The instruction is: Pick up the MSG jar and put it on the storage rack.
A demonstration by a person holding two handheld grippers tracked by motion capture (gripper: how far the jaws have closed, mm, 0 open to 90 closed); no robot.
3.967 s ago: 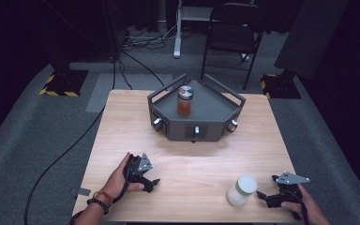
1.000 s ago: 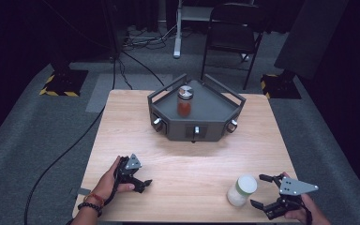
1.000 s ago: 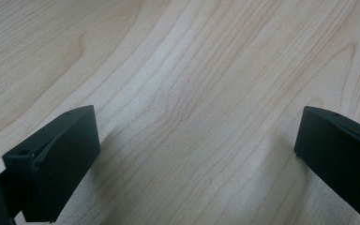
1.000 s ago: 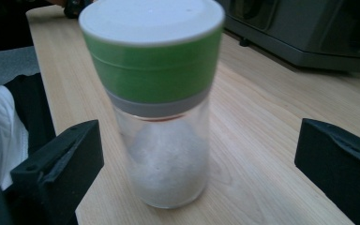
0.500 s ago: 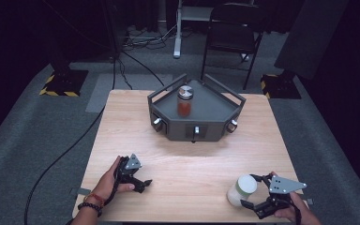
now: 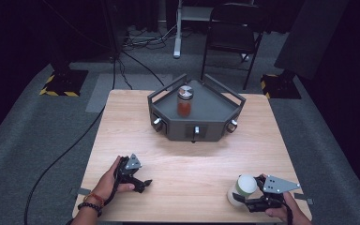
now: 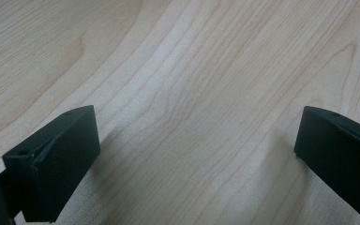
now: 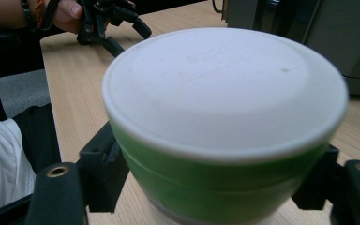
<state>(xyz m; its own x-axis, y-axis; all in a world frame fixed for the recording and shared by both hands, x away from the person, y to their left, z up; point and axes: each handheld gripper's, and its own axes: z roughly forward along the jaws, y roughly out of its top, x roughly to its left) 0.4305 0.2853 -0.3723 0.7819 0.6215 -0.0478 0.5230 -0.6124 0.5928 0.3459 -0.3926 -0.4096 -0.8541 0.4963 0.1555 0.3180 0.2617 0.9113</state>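
Gripping white-lidded jar (image 6: 242,190): right claw (image 6: 249,202) just closed on green band below lid. Rigid, smooth, likely light; slip risk. Left claw (image 6: 143,183) wide, nothing held, on desk (image 6: 187,159).

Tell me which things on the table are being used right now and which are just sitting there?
Being used:
- white-lidded jar with a green band, near the table's front edge
- right gripper, its jaws just closed around that jar

Just sitting there:
- left gripper, jaws open, resting on the table
- grey tray stand at the back
- jar of red stuff on that stand
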